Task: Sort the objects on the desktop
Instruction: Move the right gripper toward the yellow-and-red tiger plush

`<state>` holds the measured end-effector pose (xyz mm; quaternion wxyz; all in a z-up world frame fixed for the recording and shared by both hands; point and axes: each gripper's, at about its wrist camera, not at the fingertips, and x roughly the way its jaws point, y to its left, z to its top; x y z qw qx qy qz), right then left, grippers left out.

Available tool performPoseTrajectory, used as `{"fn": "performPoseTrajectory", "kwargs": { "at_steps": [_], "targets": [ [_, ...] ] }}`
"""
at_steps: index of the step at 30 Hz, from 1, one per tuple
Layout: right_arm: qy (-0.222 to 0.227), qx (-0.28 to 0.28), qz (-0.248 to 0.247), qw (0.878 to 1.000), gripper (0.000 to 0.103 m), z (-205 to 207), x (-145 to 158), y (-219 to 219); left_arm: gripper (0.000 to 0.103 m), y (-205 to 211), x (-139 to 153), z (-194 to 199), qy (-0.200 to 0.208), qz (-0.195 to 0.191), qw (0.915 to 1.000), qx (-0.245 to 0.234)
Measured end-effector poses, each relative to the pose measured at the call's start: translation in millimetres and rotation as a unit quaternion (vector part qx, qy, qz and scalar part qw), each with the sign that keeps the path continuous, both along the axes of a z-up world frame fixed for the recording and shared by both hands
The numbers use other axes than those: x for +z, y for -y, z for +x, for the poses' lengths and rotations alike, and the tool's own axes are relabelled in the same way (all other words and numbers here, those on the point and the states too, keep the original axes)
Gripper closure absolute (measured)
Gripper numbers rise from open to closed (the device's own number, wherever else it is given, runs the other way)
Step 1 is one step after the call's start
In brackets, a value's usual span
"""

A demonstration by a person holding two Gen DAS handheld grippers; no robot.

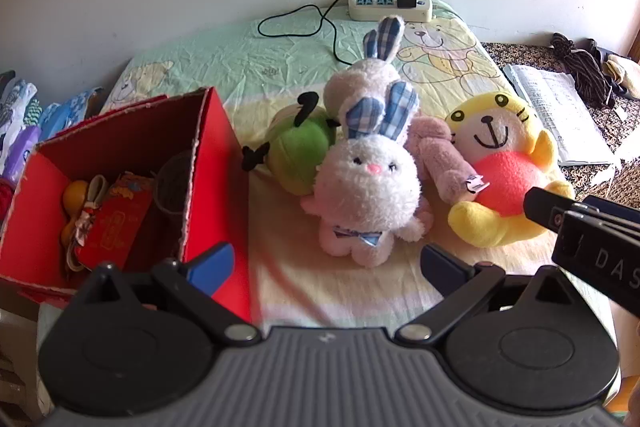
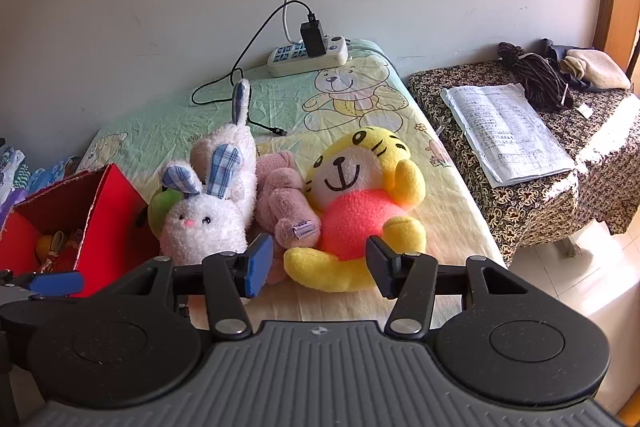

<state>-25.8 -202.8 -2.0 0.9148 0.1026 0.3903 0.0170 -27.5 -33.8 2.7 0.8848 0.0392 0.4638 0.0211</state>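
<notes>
A table [image 2: 432, 195] under a pastel bear-print cloth carried everything, with a side table [image 2: 520, 203] in a brown patterned cover standing just beside its right edge and bearing a sheaf of papers [image 2: 508, 131]. On the left of the cloth sat an open red box [image 1: 216, 163] holding red packets and small trinkets. Beside it lay a heap of plush toys: a yellow tiger [image 2: 360, 195] with an orange belly on the right, a white rabbit [image 1: 368, 195] with blue plaid ears in front, a pink plush [image 2: 284, 199] wedged between them, and a green plush [image 1: 298, 151] touching the box side. The right gripper [image 2: 320, 267] hung spread wide just before the tiger's lower body, gripping nothing. The left gripper [image 1: 326, 263] stood likewise spread and empty, near the rabbit. A power strip [image 1: 390, 5] lay by the wall.
</notes>
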Motion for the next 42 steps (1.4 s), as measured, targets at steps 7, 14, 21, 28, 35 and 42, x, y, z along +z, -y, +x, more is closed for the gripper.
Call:
{"fn": "performPoseTrajectory", "kwargs": {
  "at_steps": [7, 14, 21, 28, 35, 42],
  "targets": [
    [-0.009, 0.004, -0.001, 1.000, 0.048, 3.2, -4.3, 1.5, 0.003, -8.6, -2.6, 6.0, -0.008, 0.005, 0.9999, -0.006],
    [-0.015, 0.010, 0.002, 1.000, 0.048, 7.7, -9.3, 1.7, 0.003, 1.8, -7.1, 13.4, -0.017, 0.014, 0.9998, 0.001],
    [-0.021, 0.017, 0.001, 1.000, 0.048, 14.0, -14.9, -2.9, 0.002, 3.1, -13.4, 18.6, -0.020, 0.017, 0.9996, 0.006],
    [-0.031, 0.015, -0.004, 0.999, 0.048, 19.4, -19.4, -8.5, 0.003, -3.1, -20.5, 27.1, -0.027, 0.004, 0.9996, 0.004],
    [-0.028, 0.002, 0.005, 1.000, 0.048, 22.6, -20.7, 4.5, 0.002, 4.3, -27.1, 33.7, -0.030, -0.018, 0.9988, -0.036],
    [-0.008, -0.024, 0.042, 0.999, 0.048, 29.8, -24.0, 46.6, 0.003, 12.5, -24.9, 32.4, -0.007, -0.092, 0.9902, -0.105]
  ]
}}
